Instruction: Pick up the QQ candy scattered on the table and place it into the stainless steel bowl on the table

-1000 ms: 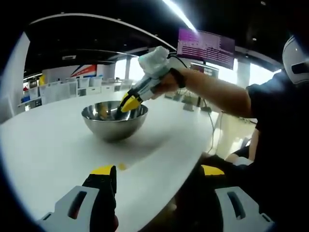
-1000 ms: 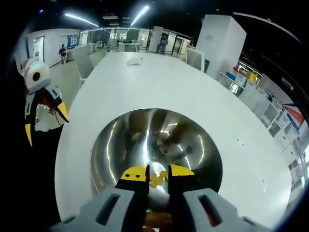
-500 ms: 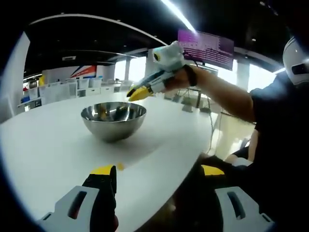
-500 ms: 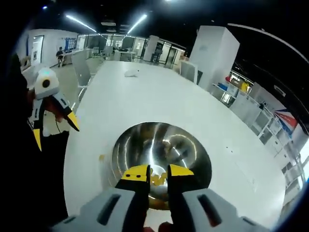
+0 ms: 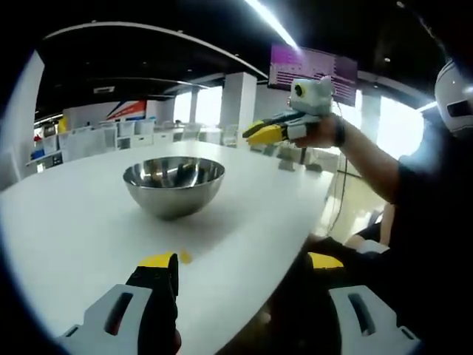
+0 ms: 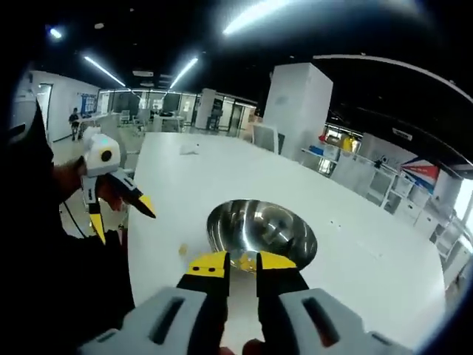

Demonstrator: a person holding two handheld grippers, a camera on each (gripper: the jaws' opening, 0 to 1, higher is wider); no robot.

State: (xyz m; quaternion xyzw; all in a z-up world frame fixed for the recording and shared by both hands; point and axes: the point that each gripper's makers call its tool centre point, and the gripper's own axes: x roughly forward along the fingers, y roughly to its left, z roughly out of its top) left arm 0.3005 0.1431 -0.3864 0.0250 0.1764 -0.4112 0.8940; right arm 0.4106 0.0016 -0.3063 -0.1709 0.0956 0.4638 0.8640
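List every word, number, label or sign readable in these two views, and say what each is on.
No text can be read.
Wall screen: purple rows of text, too small and blurred to read.
Red-and-blue wall graphic: no legible letters.
Stainless steel bowl: no markings seen.

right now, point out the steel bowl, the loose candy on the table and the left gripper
steel bowl (image 5: pixel 174 194), left gripper view, on its outer wall
loose candy (image 5: pixel 185 257), left gripper view, on the yellow piece itself
left gripper (image 6: pixel 123 216), right gripper view, midway between its yellow fingertips

We count one stainless steel bowl (image 5: pixel 174 185), one loose candy (image 5: pixel 185 256) on one white table (image 5: pixel 66 222), two grippers.
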